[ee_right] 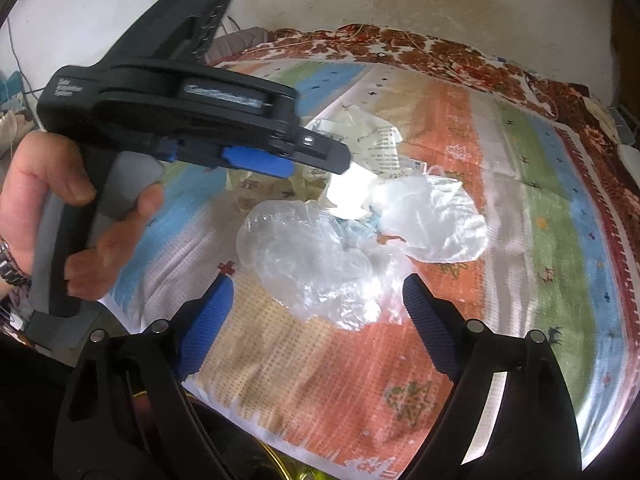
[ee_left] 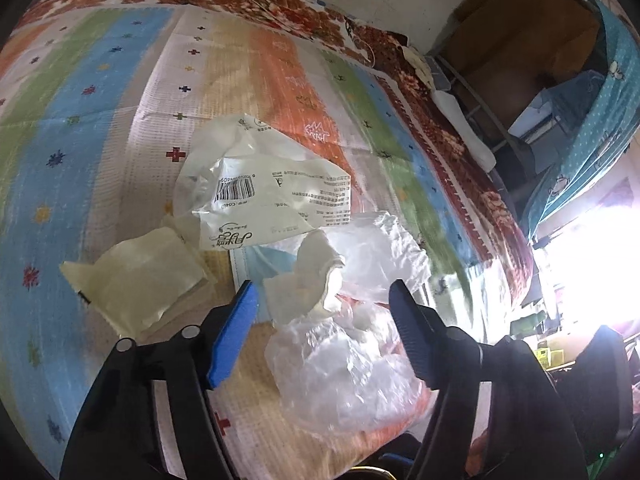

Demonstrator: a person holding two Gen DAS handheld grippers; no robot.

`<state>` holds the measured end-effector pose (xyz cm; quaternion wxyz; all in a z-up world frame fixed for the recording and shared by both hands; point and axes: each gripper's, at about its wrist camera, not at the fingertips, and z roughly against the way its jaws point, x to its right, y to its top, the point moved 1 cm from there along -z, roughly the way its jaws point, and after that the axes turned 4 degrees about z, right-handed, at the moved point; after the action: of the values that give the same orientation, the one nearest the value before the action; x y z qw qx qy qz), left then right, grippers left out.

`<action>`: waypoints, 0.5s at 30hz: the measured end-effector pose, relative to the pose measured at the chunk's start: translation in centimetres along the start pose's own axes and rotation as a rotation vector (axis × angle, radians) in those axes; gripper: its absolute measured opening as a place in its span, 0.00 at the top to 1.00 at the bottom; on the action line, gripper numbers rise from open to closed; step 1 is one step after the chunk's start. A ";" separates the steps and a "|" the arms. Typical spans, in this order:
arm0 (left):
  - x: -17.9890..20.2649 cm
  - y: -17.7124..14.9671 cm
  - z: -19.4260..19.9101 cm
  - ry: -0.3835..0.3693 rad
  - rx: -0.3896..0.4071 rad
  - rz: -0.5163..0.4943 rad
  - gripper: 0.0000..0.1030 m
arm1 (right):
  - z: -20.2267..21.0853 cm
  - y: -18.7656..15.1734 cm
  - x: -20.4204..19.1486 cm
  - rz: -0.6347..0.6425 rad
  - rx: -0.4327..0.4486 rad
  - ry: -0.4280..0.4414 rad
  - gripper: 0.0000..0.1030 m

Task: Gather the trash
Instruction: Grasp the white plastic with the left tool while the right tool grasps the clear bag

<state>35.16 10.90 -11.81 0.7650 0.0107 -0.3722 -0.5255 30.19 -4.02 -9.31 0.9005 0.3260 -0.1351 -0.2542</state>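
Trash lies on a striped mat (ee_left: 120,80) on a bed. A crumpled white tissue (ee_left: 312,280) sits between my left gripper's open blue fingers; the left gripper (ee_left: 324,292) is just above it, not closed. A clear plastic bag (ee_left: 344,376) lies below it, a white printed wrapper (ee_left: 264,196) behind, and a cream packet (ee_left: 148,284) to the left. In the right wrist view my right gripper (ee_right: 316,292) is open over the clear plastic bag (ee_right: 312,256). The left gripper (ee_right: 328,156) shows side-on above the tissue (ee_right: 352,192). A second thin bag (ee_right: 432,216) lies right.
A brown floral blanket (ee_left: 280,4) edges the mat along the wall. A metal bed frame and blue curtain (ee_left: 600,128) stand at the right, with a bright window beyond. The person's hand (ee_right: 60,208) holds the left gripper's handle.
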 end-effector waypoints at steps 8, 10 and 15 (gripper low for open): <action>0.0 0.3 -1.9 0.023 -0.026 -0.022 0.59 | -1.5 -0.1 -0.5 0.007 -0.038 0.039 0.42; 0.3 0.2 -2.4 0.047 -0.028 -0.048 0.69 | -1.5 -0.1 -0.5 0.006 -0.040 0.040 0.51; 0.1 0.3 -2.8 0.102 -0.034 -0.046 0.95 | -1.5 -0.5 -0.1 -0.004 -0.054 0.027 0.70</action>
<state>37.06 9.88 -13.62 0.7710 0.0329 -0.3231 -0.5478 30.56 -3.48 -10.75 0.9102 0.3052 -0.1154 -0.2549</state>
